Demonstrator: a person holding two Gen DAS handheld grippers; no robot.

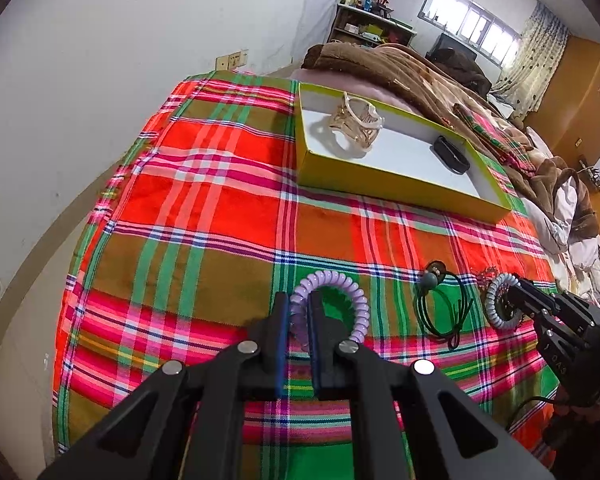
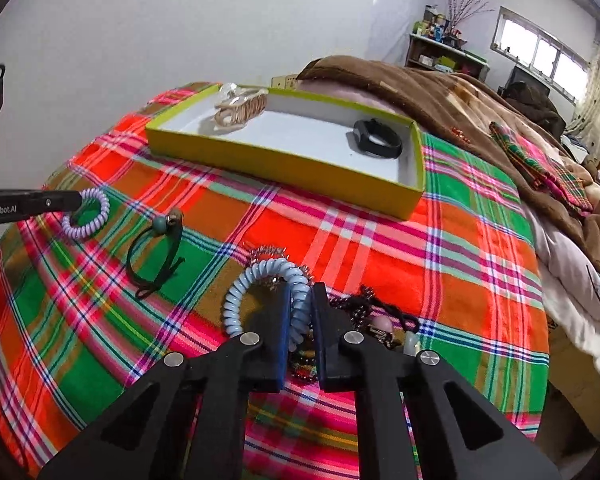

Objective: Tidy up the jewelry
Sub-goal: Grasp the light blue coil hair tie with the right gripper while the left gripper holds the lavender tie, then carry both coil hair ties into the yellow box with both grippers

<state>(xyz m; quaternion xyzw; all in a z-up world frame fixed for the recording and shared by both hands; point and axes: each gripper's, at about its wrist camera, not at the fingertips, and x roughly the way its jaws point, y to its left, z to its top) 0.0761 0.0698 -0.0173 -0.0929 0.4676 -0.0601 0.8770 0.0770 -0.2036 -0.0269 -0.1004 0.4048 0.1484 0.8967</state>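
The left hand-held gripper (image 1: 299, 312) is clamped on the lilac coiled plastic hair tie (image 1: 332, 304), which lies on the red, green and pink plaid cloth (image 1: 220, 208) covering the bed. The right hand-held gripper (image 2: 300, 304) is clamped on the pale blue coiled plastic hair tie (image 2: 256, 284), which is draped across a heap of dark beaded jewelry (image 2: 364, 312). Both coils are judged light, springy and soft: they can be expected to stretch and sag once lifted, so a pinch across one stretch of the ring, as shown, looks sound.

Between the two ties, a dark green cord bracelet with a round bead (image 2: 156, 248) lies loose on the cloth. Further back sits the shallow yellow-green cardboard box with a white floor (image 2: 284, 152); a stack of pale gold bangles (image 2: 240, 108) is kept at one end and a black wristband (image 2: 378, 138) at the other, with bare floor between. The blue tie may snag the beads beneath. The box rim must be cleared.
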